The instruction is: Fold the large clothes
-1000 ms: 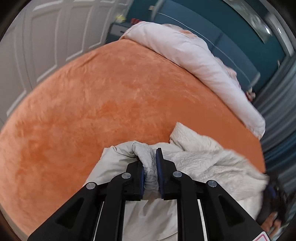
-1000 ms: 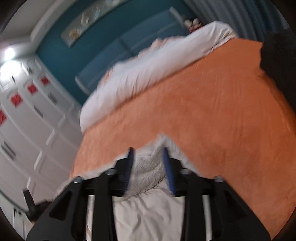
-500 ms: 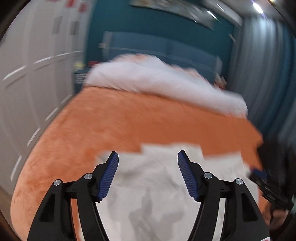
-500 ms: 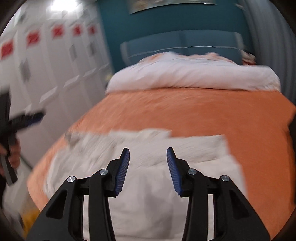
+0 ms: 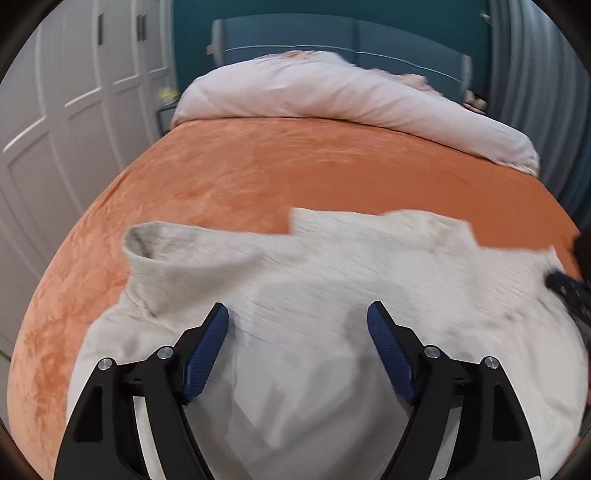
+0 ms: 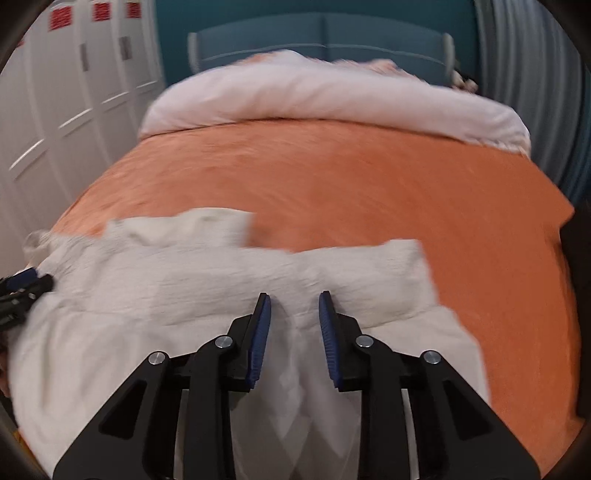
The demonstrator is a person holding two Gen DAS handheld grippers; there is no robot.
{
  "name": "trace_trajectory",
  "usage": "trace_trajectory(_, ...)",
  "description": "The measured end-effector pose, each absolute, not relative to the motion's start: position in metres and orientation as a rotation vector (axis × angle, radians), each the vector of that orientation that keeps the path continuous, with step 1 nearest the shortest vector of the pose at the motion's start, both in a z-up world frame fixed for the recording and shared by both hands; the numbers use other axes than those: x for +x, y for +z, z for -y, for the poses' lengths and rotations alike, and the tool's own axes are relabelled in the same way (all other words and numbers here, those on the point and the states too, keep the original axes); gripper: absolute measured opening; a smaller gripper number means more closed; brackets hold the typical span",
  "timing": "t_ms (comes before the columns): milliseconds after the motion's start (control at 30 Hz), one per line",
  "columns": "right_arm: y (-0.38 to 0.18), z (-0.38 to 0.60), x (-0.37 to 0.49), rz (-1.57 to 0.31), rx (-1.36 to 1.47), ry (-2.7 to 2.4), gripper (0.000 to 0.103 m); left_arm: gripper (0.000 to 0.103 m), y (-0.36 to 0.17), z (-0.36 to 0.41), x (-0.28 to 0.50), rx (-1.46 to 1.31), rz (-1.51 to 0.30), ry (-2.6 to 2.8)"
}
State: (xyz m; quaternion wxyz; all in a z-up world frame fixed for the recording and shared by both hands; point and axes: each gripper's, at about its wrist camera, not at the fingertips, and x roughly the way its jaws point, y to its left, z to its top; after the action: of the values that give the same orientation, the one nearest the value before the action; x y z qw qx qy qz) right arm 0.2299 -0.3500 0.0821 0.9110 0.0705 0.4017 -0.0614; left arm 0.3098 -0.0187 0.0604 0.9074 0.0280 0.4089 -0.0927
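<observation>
A large cream garment (image 5: 314, 288) lies spread across the near end of an orange bed cover (image 5: 295, 170), a sleeve opening at its left. My left gripper (image 5: 297, 317) is wide open and empty just above the cloth. In the right wrist view the same garment (image 6: 184, 280) lies folded over itself, and my right gripper (image 6: 294, 306) is open and empty over its near edge. Each gripper shows at the edge of the other's view: the right one (image 5: 569, 291), the left one (image 6: 22, 288).
A rolled white duvet (image 5: 351, 96) lies across the head of the bed before a blue headboard (image 5: 332, 33). White wardrobe doors (image 5: 55, 110) stand on the left, grey curtains (image 5: 535, 74) on the right. The bed's near edge is just below the grippers.
Both grippers let go of the bunched garment and opened. The garment now lies spread flat on the bed, and both grippers have drawn back toward the near edge.
</observation>
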Motion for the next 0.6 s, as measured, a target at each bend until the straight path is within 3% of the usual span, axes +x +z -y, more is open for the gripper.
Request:
trace_trajectory(200, 0.051, 0.359, 0.248, -0.872, 0.187, -0.121, 0.024, 0.076, 0.034, -0.005, 0.354, -0.003, -0.906, -0.102)
trace_trajectory(600, 0.019, 0.370, 0.262, -0.869, 0.308, -0.082, 0.024, 0.080, 0.000, 0.005, 0.373, 0.007, -0.926, -0.077)
